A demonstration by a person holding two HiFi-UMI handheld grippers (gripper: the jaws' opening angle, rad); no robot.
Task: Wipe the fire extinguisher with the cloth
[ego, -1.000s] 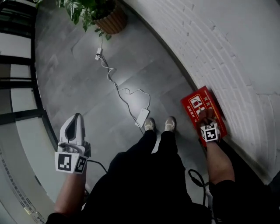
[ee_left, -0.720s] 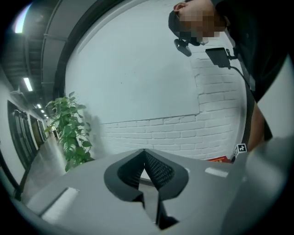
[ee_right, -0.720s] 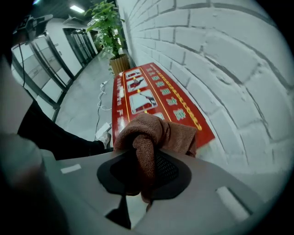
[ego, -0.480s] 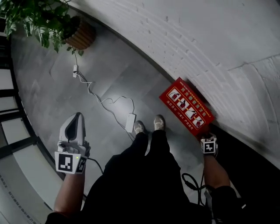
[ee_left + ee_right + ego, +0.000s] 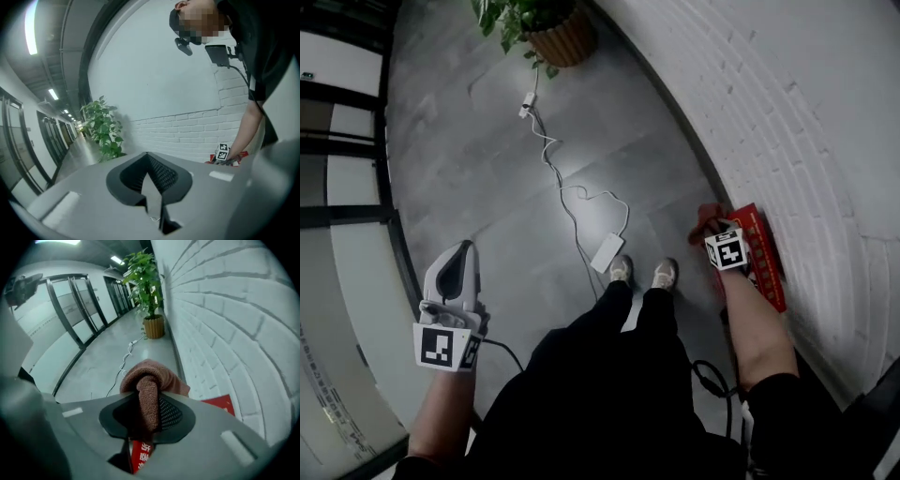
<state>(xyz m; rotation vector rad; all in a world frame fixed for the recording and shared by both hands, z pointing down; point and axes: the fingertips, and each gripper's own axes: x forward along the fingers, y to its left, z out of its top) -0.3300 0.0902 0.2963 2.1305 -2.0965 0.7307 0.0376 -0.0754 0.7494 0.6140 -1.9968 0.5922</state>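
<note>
The fire extinguisher's red box (image 5: pixel 766 261) lies on the floor against the white brick wall. My right gripper (image 5: pixel 712 231) points down at the box's far end and is shut on a reddish-brown cloth (image 5: pixel 704 220). In the right gripper view the cloth (image 5: pixel 150 380) bulges out between the jaws, with the red box (image 5: pixel 218 403) just beyond it. My left gripper (image 5: pixel 463 251) is held out over the bare floor at the left, far from the box, its jaws together with nothing in them. The left gripper view shows the box (image 5: pixel 240 156) low and far off.
A potted plant (image 5: pixel 551 30) stands by the wall farther along. A white cable with a power adapter (image 5: pixel 607 251) runs across the grey floor to the person's shoes (image 5: pixel 663 272). Glass partitions (image 5: pixel 337 187) line the left side.
My right gripper, with the cloth, has slid from the box's near end to its far end. The head view has swung. My left gripper has stayed where it was.
</note>
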